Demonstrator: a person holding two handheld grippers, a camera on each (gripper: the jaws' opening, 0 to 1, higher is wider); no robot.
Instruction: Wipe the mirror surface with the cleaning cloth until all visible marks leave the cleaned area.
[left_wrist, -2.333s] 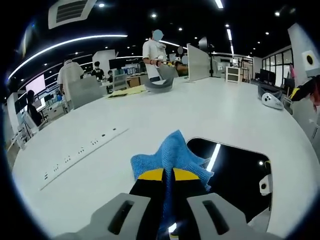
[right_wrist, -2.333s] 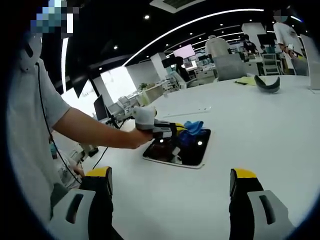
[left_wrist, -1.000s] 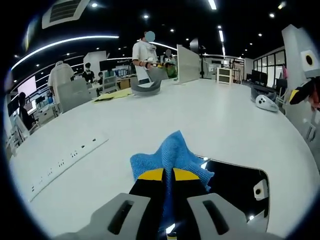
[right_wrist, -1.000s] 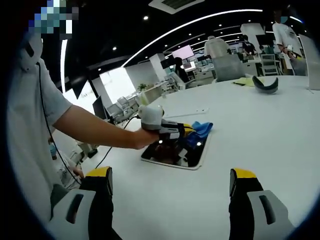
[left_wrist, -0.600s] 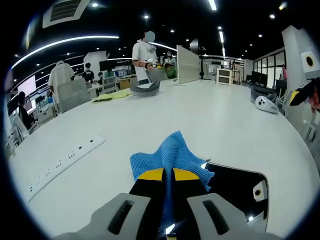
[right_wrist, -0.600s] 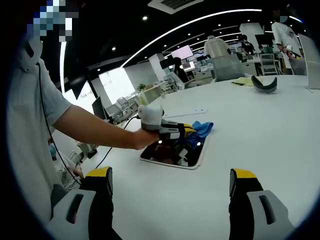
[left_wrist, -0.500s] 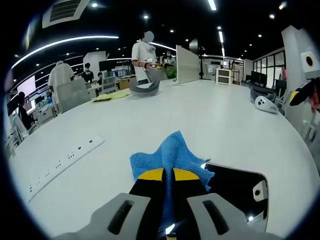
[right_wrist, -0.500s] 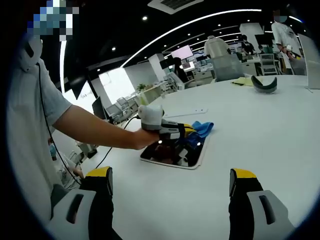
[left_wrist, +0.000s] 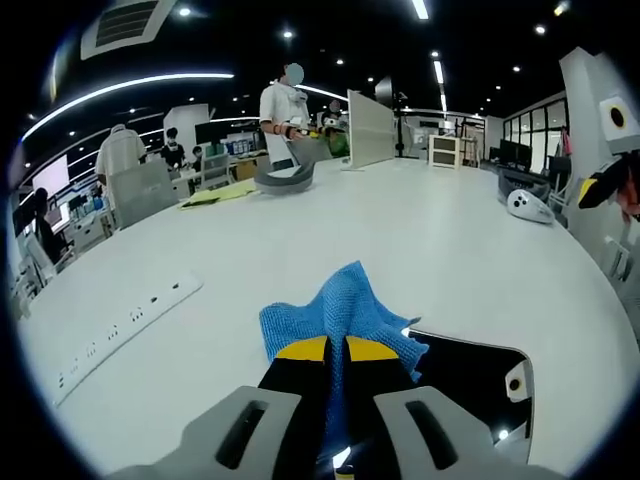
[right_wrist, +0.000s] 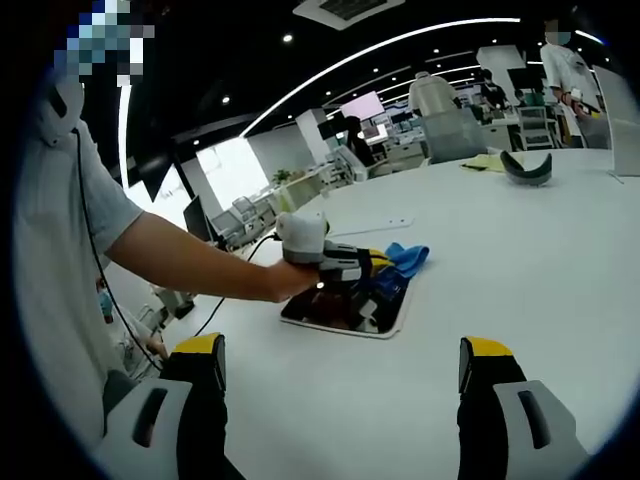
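In the right gripper view the person's bare forearm reaches out over the white table (right_wrist: 520, 290), hand wrapped round the left gripper (right_wrist: 375, 266), which is tilted down and clamped on one blue cleaning cloth (left_wrist: 345, 310); the cloth sits at the far edge of the one dark mirror (right_wrist: 345, 310), partly on the table; the right gripper (right_wrist: 340, 400) hangs near, jaws wide apart, holding nothing; one white power strip (left_wrist: 115, 325) lies left of the cloth.

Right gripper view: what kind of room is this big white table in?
Probably a large open-plan office or lab: rows of desks with monitors behind, long strip ceiling lights, and a big white table carrying a white power strip.
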